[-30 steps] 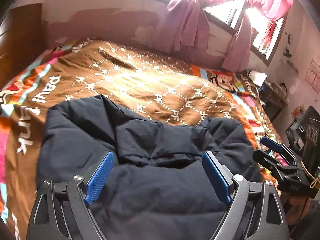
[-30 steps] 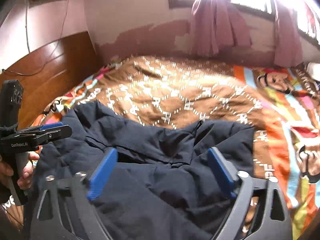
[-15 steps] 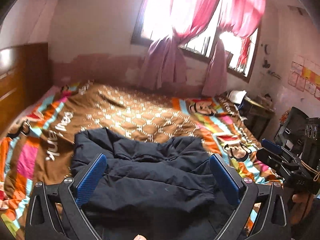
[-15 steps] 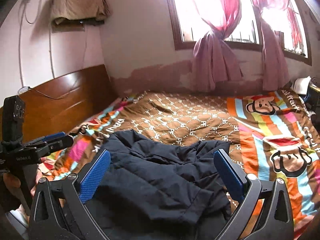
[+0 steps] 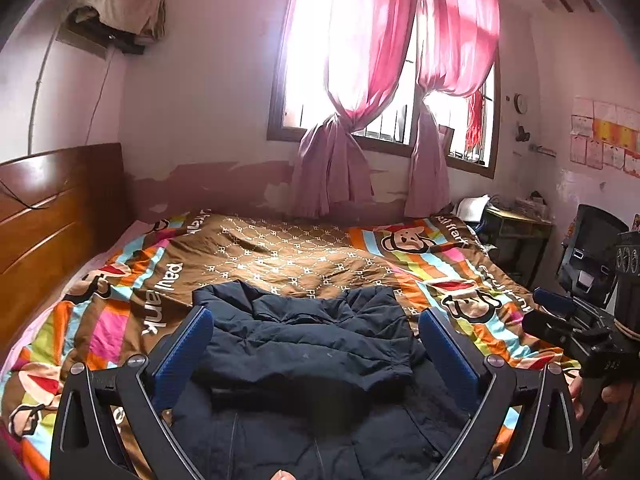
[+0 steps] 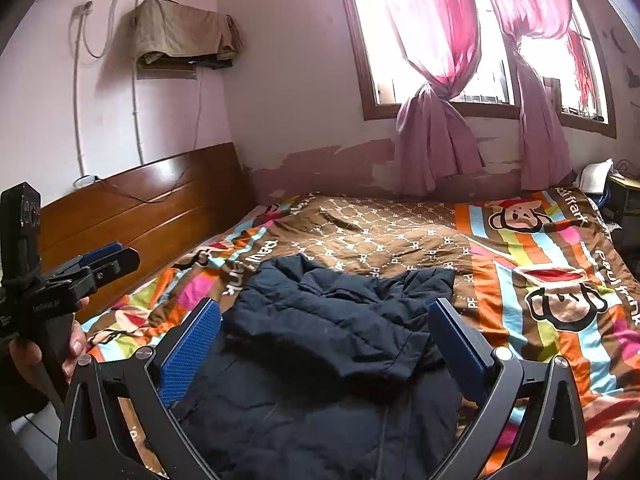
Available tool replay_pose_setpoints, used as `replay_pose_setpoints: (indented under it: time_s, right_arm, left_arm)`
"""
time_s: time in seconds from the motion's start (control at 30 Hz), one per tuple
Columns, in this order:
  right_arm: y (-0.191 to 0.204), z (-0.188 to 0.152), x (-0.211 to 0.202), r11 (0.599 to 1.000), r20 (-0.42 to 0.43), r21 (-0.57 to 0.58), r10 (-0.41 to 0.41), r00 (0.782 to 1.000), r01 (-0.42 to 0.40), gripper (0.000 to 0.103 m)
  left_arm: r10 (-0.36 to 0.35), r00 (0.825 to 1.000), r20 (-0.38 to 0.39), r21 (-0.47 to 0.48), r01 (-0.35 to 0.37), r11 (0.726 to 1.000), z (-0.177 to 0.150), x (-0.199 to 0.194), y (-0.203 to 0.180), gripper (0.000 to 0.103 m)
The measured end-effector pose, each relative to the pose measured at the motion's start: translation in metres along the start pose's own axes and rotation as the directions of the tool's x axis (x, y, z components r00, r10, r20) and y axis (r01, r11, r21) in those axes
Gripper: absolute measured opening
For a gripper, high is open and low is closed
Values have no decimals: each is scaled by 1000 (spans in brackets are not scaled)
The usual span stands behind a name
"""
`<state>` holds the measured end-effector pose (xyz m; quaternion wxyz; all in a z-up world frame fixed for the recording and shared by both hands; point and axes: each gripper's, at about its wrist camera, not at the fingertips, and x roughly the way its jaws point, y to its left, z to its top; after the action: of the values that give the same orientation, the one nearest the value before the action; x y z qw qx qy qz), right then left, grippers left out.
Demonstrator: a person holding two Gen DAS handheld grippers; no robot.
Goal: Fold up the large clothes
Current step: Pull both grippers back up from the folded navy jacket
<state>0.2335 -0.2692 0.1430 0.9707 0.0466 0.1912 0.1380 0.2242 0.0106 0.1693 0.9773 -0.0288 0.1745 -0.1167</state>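
Left wrist view shows the left gripper [image 5: 316,344] held above the near edge of the bed [image 5: 120,280], its blue fingers spread wide with nothing between them; the right gripper [image 6: 324,338] is likewise spread and empty in its own view. The jacket [image 5: 316,344], a dark padded one, lies on the quilt [image 5: 312,252] at the near side of the bed, its far part already turned back over the body so that a doubled flap sits across the middle, with the lower part running toward the person and out of the frame. Both grippers hang over the cloth without touching it, so the step in hand looks like choosing the next hold. To do it well, I would take the two outer corners of one edge at once, one gripper to each side, so the fold line stays straight across the padded fabric. Bite deep enough to catch both layers, since thick quilting tends to slip from a shallow pinch. Lift only enough to clear the flap, carry the edge over evenly, and lay it down with the sides matched rather than dropped. The puffy filling will likely spring back, so a press along the crease after release should help. The slack collar area at the far end [image 6: 320,280] is rumpled and could be smoothed first.
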Motion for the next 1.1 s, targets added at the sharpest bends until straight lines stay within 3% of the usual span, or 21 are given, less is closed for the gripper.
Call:
replay_pose_setpoints:
  time_s: [0.17, 0.63, 0.87, 1.1]
  right_arm:
    - [17, -12, -30, 1000, 16, -27, 12, 1000, -11, 102]
    - [46, -66, -77, 994, -9, -109, -7, 1000, 5, 102]
    - [42, -111, -78, 992, -74, -126, -18, 997, 8, 102]
    - [22, -158, -65, 994, -194, -109, -34, 980, 13, 102]
  left_arm:
    - [-51, 998, -22, 17, 51, 999, -12, -27, -5, 103]
    - [-4, 994, -106, 50, 9, 999, -81, -63, 8, 103]
    - [32, 988, -151, 65, -23, 998, -125, -69, 26, 103]
    - [73, 962, -263, 111, -45, 993, -186, -60, 47, 103]
